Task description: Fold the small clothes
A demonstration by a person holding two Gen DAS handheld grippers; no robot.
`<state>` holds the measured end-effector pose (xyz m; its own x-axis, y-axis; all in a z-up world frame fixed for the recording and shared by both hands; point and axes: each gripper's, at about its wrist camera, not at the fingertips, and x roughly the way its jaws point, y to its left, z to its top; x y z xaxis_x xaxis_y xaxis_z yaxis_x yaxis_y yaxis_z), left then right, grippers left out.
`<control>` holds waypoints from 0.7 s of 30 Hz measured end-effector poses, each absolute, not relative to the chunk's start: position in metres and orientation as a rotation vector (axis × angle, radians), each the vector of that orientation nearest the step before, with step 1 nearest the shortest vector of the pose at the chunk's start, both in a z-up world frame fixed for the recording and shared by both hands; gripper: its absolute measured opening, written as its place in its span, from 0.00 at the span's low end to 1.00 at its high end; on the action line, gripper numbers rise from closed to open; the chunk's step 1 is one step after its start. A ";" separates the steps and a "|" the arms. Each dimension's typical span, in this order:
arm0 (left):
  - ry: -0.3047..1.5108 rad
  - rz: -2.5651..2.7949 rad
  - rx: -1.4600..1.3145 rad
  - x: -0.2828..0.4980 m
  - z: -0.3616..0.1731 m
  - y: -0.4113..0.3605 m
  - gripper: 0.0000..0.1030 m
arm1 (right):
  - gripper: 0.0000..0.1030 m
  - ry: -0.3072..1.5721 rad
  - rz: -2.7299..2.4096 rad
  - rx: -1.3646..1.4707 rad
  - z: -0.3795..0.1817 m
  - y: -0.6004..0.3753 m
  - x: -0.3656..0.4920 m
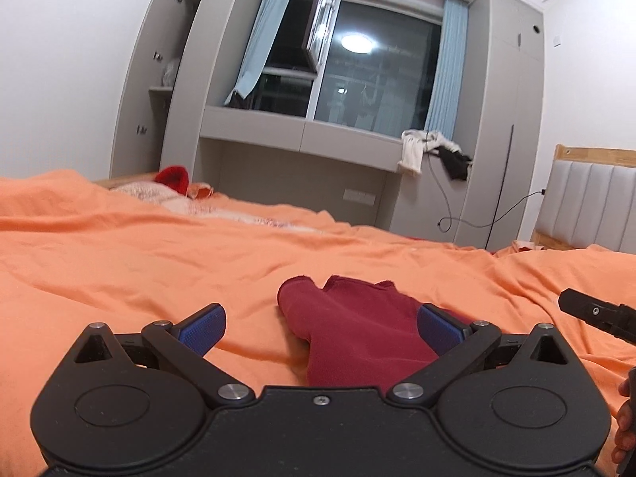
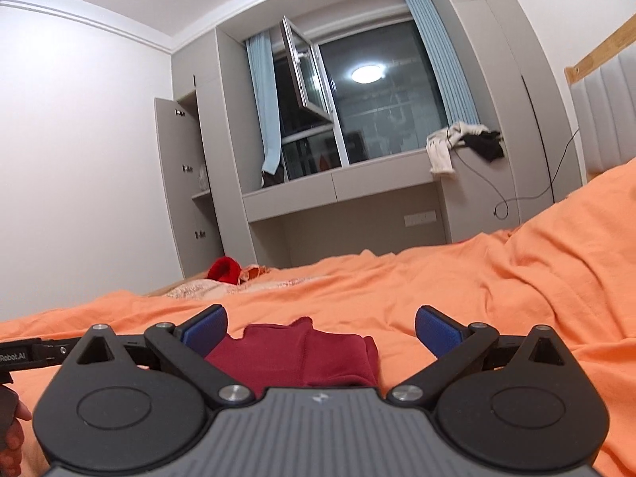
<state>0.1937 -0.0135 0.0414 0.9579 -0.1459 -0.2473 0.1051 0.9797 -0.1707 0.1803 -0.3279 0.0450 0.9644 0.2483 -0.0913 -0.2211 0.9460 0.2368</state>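
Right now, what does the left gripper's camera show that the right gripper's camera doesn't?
Only the left wrist view shows the right gripper's black tip entering from the right edge, with the padded headboard in fuller sight. Only the right wrist view shows a black bar with white lettering at its left edge. Both show the dark red garment lying on the orange bedsheet between open blue-padded fingers, the bright red item at the far edge, and the window.

Both tools, left tool (image 1: 320,328) and right tool (image 2: 321,330), are black with blue pads, silver screws.
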 end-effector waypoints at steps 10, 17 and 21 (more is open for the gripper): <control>0.149 -0.148 -0.094 0.144 0.038 -0.022 0.99 | 1.00 0.012 0.236 0.158 0.051 -0.317 0.120; 0.152 -0.180 -0.076 0.116 0.028 -0.027 0.99 | 1.00 0.039 0.229 0.167 0.043 -0.313 0.097; 0.181 -0.191 -0.088 0.104 0.021 -0.026 0.99 | 1.00 0.063 0.212 0.159 0.038 -0.313 0.087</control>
<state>0.1041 -0.0259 0.0212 0.9656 -0.1964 -0.1702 0.1805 0.9780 -0.1045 0.0868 -0.3127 0.0377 0.9757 0.2143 -0.0456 -0.2042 0.9651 0.1642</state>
